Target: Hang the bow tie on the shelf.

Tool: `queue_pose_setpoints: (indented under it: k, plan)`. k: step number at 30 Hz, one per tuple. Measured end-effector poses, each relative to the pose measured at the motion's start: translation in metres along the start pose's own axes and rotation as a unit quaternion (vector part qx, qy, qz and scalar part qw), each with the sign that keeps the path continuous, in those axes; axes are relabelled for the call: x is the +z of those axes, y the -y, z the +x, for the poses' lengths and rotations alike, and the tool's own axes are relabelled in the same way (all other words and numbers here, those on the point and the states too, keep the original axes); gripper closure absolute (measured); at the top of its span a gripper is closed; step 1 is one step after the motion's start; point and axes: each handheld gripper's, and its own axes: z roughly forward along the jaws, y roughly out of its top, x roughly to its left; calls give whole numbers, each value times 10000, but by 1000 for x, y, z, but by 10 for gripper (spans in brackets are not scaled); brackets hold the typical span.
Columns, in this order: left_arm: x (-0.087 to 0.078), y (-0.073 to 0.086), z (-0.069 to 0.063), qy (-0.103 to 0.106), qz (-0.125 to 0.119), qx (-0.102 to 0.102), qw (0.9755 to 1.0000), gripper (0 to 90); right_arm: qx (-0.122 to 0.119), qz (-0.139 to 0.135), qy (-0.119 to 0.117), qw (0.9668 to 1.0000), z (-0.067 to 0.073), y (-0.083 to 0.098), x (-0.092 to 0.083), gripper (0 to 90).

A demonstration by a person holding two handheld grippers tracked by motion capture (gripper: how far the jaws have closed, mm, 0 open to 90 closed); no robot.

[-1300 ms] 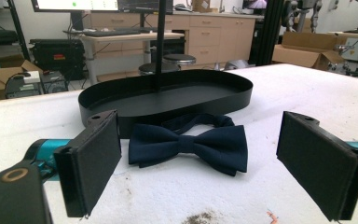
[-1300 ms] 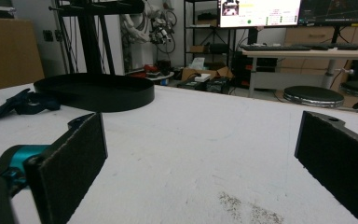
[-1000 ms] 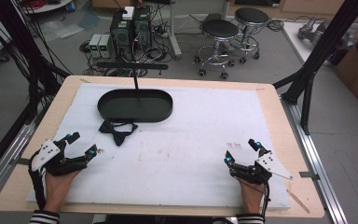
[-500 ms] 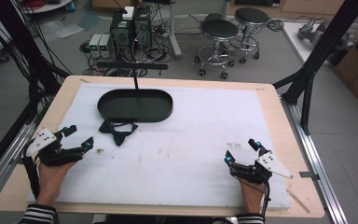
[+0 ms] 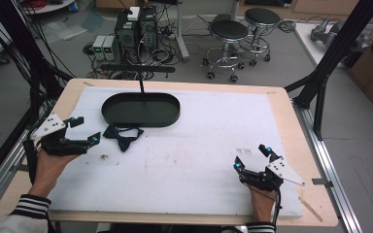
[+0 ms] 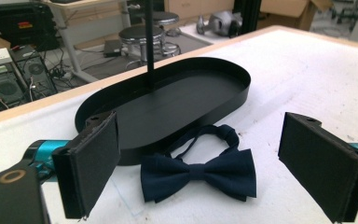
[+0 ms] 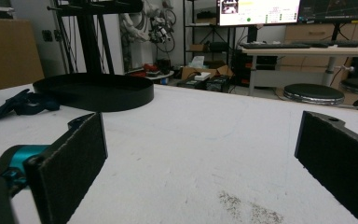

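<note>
The left tongs (image 5: 86,130), spread wide, had been swung back and aimed at the dark navy fabric bow tie (image 6: 199,174) beside the black oval metal tray (image 6: 233,100), so a pick-up seemed imminent, while the right tongs (image 5: 253,157) were held spread and idle.

Each hand carries a black gripper: the left gripper (image 5: 81,131) and right gripper (image 5: 253,157) both have a grey three-cornered plate on top with small dark holes, and teal fittings at the jaw roots. The jaws are flat black blocks faced with dark, rough padding. A black cable trails from each. Both sleeves end in black-and-white striped cuffs.
</note>
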Motion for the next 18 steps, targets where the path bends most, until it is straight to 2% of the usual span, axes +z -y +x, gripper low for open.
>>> queue_pose_setpoints:
  k: [5, 9, 18]
  plan:
    - [14, -9, -5, 193, 284, 159, 9993, 132, 34, 25, -6, 10000, 1, 0, 0, 12]
    - [29, -14, -6, 390, 628, -5, 9973, 133, 13, 11, -1, 10000, 0, 0, 0, 12]
    - [55, -22, -15, 444, 1121, 120, 9926, 141, 34, 25, -10, 10000, 1, 0, 0, 12]
